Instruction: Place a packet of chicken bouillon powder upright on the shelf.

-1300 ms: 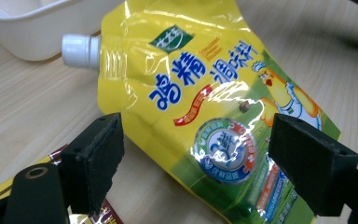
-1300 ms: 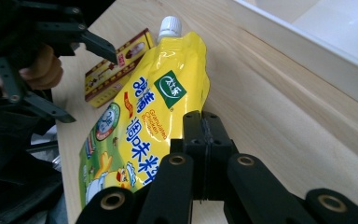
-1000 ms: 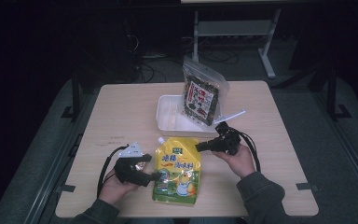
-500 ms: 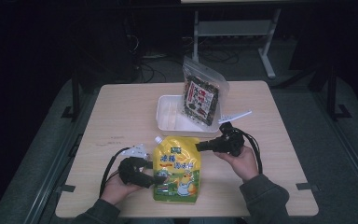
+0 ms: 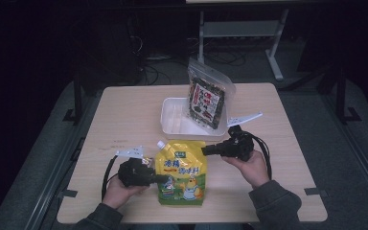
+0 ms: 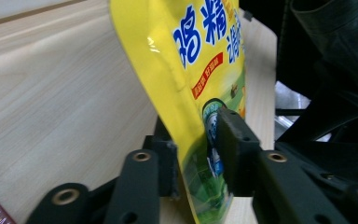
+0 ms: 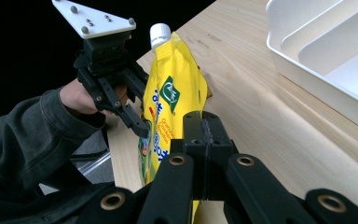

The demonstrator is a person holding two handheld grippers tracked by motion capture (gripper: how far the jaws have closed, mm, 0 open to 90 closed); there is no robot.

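Your left gripper (image 5: pixel 165 178) has just closed its jaws onto the yellow spout pouch (image 5: pixel 182 171) at near centre, hiding its lower-left edge. Right gripper (image 5: pixel 206 150) pinches the pouch's right edge. Far white tray (image 5: pixel 172 120) holds a leaning seaweed bag (image 5: pixel 206 102).

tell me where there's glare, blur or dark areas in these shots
High view: tabletop lit, surroundings nearly black. Left gripper view: glare streak on the yellow pouch, whose top print is soft; dark at right. Right gripper view: the tray looks washed out, with black beyond the table edge.
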